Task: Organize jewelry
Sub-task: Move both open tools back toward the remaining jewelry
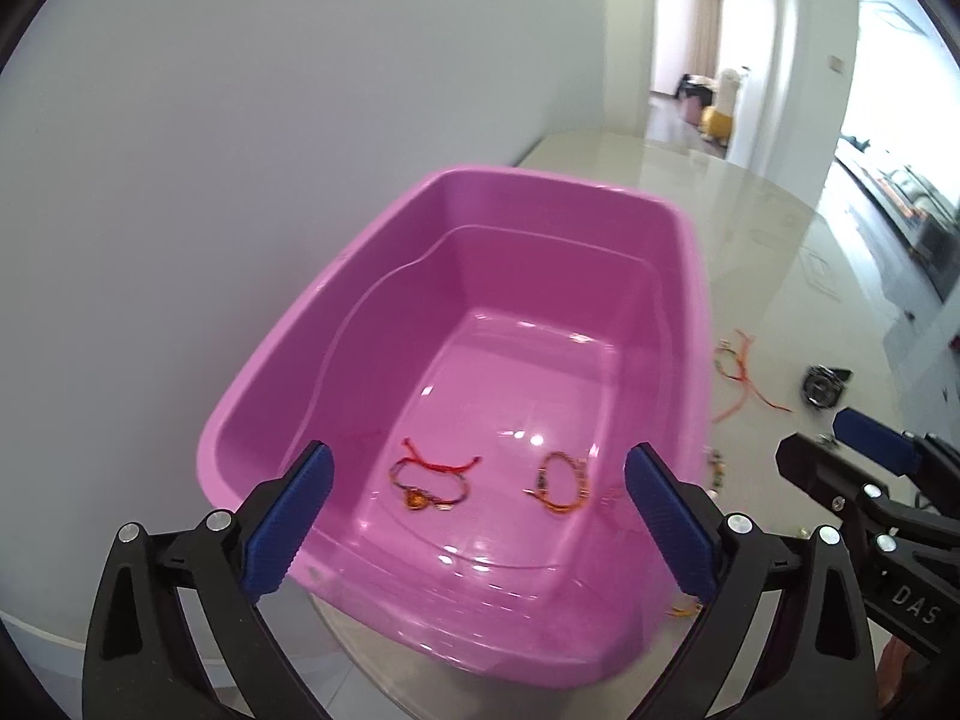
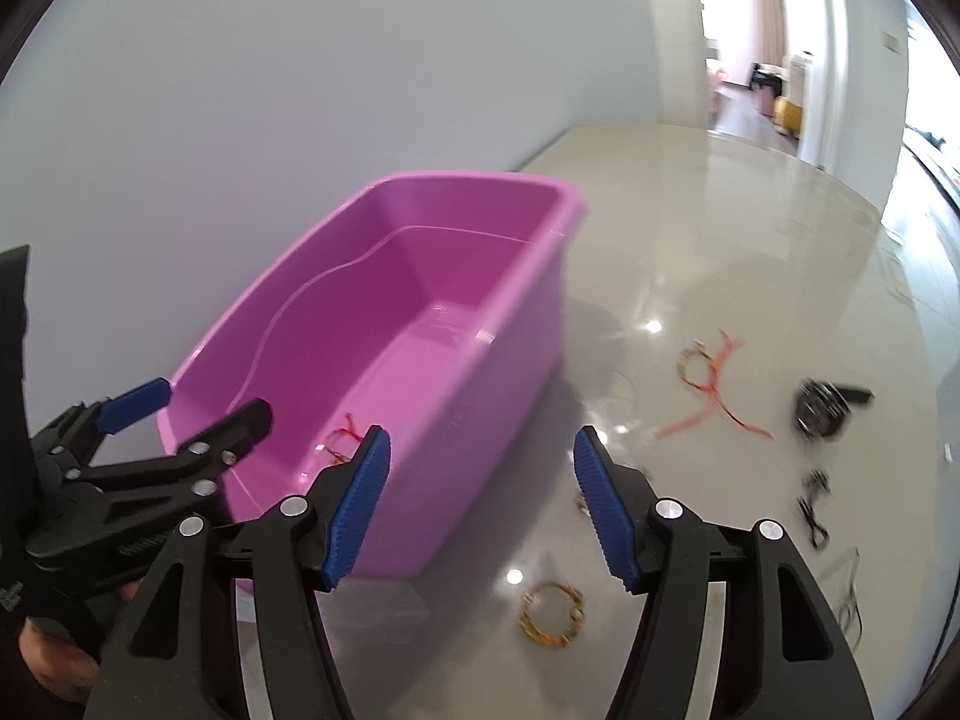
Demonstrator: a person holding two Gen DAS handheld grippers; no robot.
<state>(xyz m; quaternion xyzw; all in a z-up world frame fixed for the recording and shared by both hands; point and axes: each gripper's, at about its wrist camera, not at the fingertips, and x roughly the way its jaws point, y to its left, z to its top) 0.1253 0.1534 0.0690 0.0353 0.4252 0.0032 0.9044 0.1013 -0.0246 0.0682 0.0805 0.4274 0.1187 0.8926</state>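
Pink plastic forms the tub (image 1: 336, 324) that stands on the glossy pale table (image 2: 690, 228) against a white wall (image 1: 240, 90). On the tub's floor lie two bracelets apart from each other: a red-cord bracelet (image 1: 433, 477) with an amber bead toward the left, and an orange braided bracelet (image 1: 561, 483) toward the right. The left tool (image 1: 477, 519) hovers over the near rim of the tub with its blue-padded fingers spread wide and nothing between them; the two bracelets show in the gap. The right tool (image 2: 480, 507) is beside the tub's right wall, above the table, its fingers likewise parted and empty. On the table just below it lies a yellow beaded bracelet (image 2: 552, 612). Farther out on the table rest a beaded bracelet with orange ribbon ends (image 2: 711, 381), a dark watch-like piece (image 2: 822, 408) to its right, and a small black item (image 2: 813, 507) nearer the edge, blurred. In the right wrist view the left tool appears at the left edge, at the tub's near corner. A doorway (image 1: 696, 30) opens to another room beyond the table.
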